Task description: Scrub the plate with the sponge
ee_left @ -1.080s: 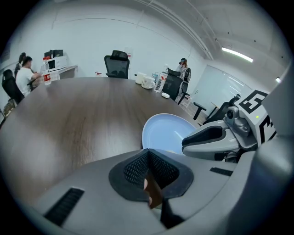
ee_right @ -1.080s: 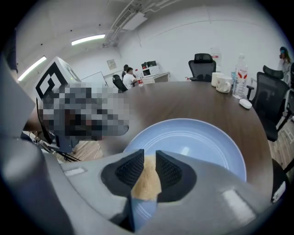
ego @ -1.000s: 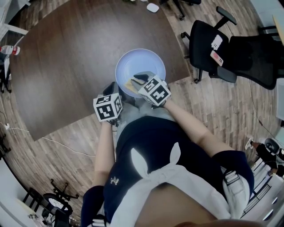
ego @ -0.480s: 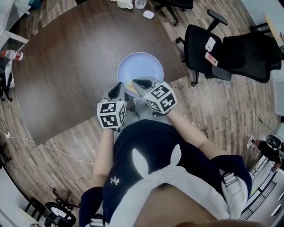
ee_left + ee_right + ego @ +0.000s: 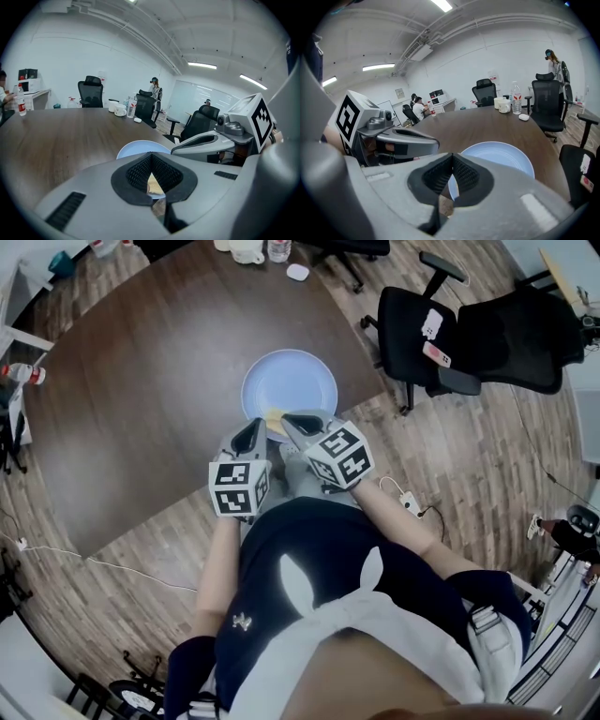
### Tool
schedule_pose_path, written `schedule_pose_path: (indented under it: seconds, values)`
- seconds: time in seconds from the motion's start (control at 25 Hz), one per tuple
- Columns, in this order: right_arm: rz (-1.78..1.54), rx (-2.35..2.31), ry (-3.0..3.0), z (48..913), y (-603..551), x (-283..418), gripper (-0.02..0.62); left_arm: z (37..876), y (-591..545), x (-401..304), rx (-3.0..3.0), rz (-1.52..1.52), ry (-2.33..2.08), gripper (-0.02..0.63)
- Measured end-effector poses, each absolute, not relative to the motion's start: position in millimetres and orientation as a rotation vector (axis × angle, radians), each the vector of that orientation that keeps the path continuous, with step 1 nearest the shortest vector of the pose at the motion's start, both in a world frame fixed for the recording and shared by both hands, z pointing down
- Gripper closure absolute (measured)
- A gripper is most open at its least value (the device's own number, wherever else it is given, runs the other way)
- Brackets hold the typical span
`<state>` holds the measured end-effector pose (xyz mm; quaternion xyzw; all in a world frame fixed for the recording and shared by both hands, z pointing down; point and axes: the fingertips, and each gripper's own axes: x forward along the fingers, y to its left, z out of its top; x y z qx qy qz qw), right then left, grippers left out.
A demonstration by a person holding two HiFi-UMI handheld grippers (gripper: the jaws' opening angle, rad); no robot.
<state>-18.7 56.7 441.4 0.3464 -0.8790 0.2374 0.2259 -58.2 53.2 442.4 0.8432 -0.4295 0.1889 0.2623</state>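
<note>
A big brown worktop [image 5: 141, 381] has a light blue plate [image 5: 289, 381] on it. The plate sits close to the near edge, where the person stands, and not far from the near right corner. A yellow sponge [image 5: 274, 421] lies on the side of the plate nearest the person.

The left tool [image 5: 249, 434] is up over the near edge of the worktop, just beside the plate. Its two jaws are pressed together at the tips, with nothing held between them. The right tool [image 5: 302, 422] is right next to it, over the near rim of the plate and close to the sponge. Its jaws are pressed together too, and hold nothing.

At the far edge of the worktop stand a white cup [image 5: 248, 251] and a bottle [image 5: 278, 249]. Black chairs [image 5: 441, 334] stand on the floor off the right side.
</note>
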Motion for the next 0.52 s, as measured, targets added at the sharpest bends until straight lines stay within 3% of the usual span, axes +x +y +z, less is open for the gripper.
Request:
schedule_pose_path:
  seconds: [0.52]
  values:
    - [0.65, 0.877, -2.368, 463.5, 71.3, -27.0, 0.597, 461.6, 66.2, -60.8, 2.249, 0.502, -1.136, 0.6]
